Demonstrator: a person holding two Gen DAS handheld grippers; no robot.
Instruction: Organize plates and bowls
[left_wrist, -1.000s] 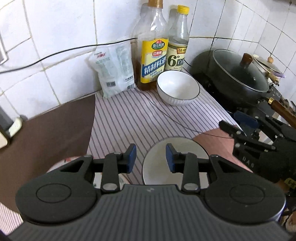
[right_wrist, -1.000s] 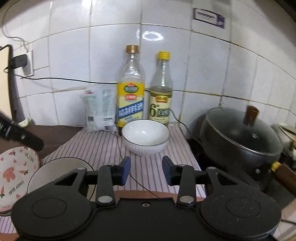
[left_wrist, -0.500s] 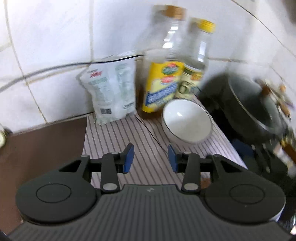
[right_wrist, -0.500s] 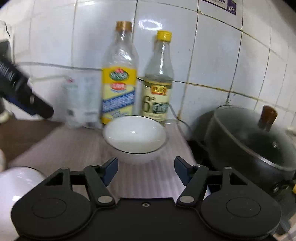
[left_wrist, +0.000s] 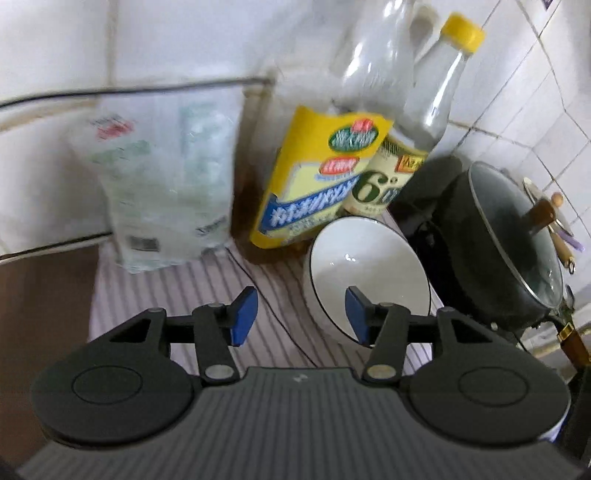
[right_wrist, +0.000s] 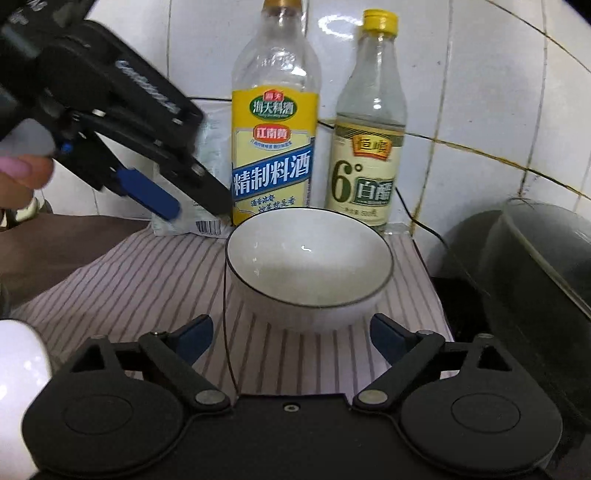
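Left gripper fingers apart, raised; right gripper fingers spread wide.

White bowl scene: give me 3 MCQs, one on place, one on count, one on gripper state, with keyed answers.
1. Where does the white bowl stand?
A. on the striped cloth, in front of the two bottles
B. inside the black pot
C. on a plate

2. How many bottles stand at the tiled wall?
A. one
B. two
C. four

3. How is the right gripper?
A. shut on the bowl
B. open, short of the bowl
C. shut on a bottle

Answers:
1 A: its base sits on the stripes.
2 B: the cooking wine bottle and the vinegar bottle.
3 B: its fingers are spread and hold nothing.
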